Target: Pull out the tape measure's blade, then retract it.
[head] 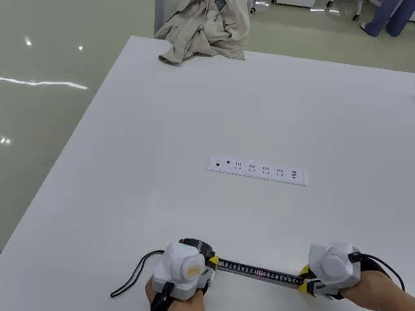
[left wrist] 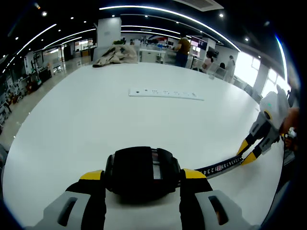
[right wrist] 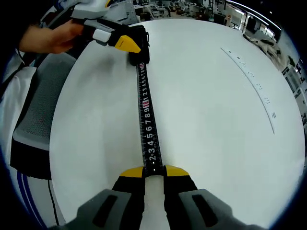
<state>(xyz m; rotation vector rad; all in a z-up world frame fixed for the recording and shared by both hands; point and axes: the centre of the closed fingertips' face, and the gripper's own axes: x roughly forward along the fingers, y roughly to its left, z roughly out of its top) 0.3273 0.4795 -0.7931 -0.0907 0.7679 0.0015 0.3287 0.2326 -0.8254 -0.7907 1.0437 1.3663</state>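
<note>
Head view: the left gripper (head: 211, 262) is clamped on the black tape measure case (head: 196, 247), which rests on the white table (head: 194, 116). The blade (head: 259, 271) is drawn out of the case and runs flat along the table surface to the right gripper (head: 303, 277), whose jaws are closed on the blade's free end. A black cord (head: 133, 275) loops on the table on the outer side of the left gripper. A white power strip (head: 257, 170) lies ahead of both grippers, well apart from them; a beige cloth (head: 204, 29) is heaped at the far table edge. Left gripper view: the two yellow-tipped jaws press on opposite sides of the tape measure case (left wrist: 141, 170), one jaw on each flank. The blade (left wrist: 221, 167) leaves the case on the right and ends between the closed jaws of the right gripper (left wrist: 251, 151), near the table edge. The power strip lies straight ahead, well beyond the case. Right gripper view: the jaws meet on the blade end, with the printed scale running straight ahead from the jaw tips. The blade (right wrist: 146, 120) reaches the tape measure case (right wrist: 142, 53), held by the left gripper (right wrist: 126, 43), with a hand (right wrist: 48, 38) behind it.
</note>
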